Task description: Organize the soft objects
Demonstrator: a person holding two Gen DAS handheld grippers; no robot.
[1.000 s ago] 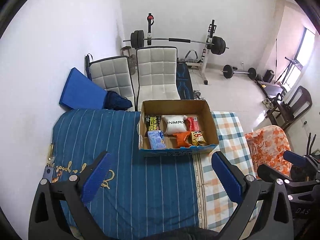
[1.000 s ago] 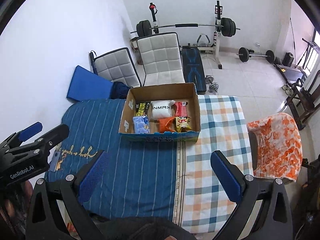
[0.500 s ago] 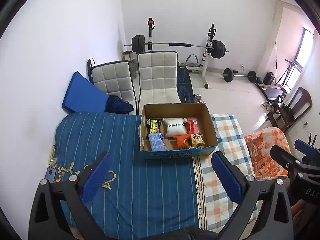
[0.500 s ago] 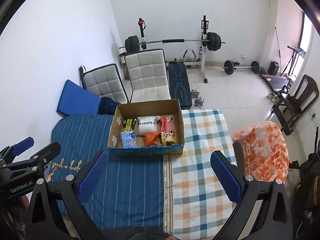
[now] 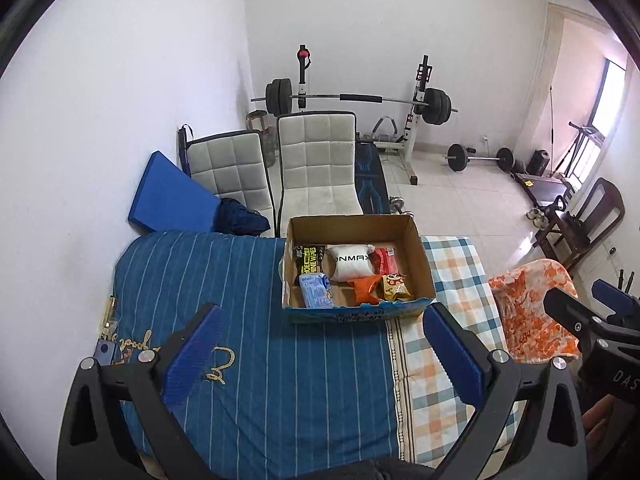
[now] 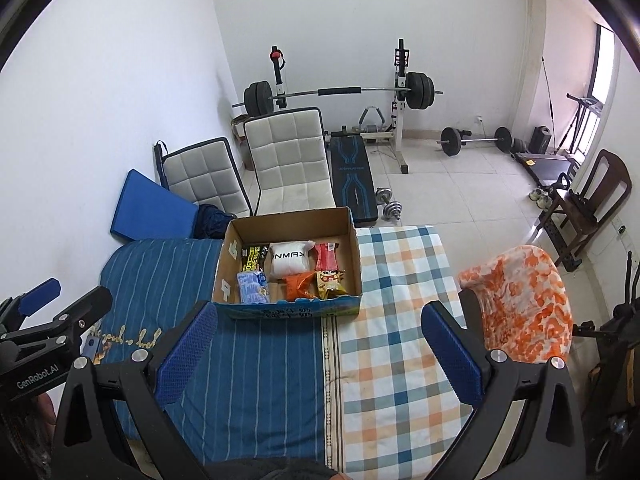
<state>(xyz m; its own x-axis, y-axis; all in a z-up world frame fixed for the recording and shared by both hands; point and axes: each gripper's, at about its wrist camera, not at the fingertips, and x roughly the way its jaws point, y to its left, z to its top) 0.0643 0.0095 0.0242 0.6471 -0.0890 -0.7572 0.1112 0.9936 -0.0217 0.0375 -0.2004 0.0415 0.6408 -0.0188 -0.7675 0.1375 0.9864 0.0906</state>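
Left gripper (image 5: 320, 356), right gripper (image 6: 316, 346): both spread, empty; risk: soft packets in box (image 6: 288, 312) slipping from loose pinch

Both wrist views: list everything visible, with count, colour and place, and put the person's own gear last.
cardboard box: 1, brown, open, on the bed
white pouch: 1, white, middle of the box
black and yellow wipes pack: 1, far left in the box
light blue packet: 1, near left in the box
orange packet: 1, near middle in the box
red packet: 1, far right in the box
yellow snack packet: 1, near right in the box
striped cover: 1, blue, left of the bed
checked cover: 1, blue, orange and white, right of the bed
padded chairs: 2, white, beyond the bed
barbell rack: 1, by the far wall
left hand-held gripper: 1, black with blue pads, open
right hand-held gripper: 1, the same, open
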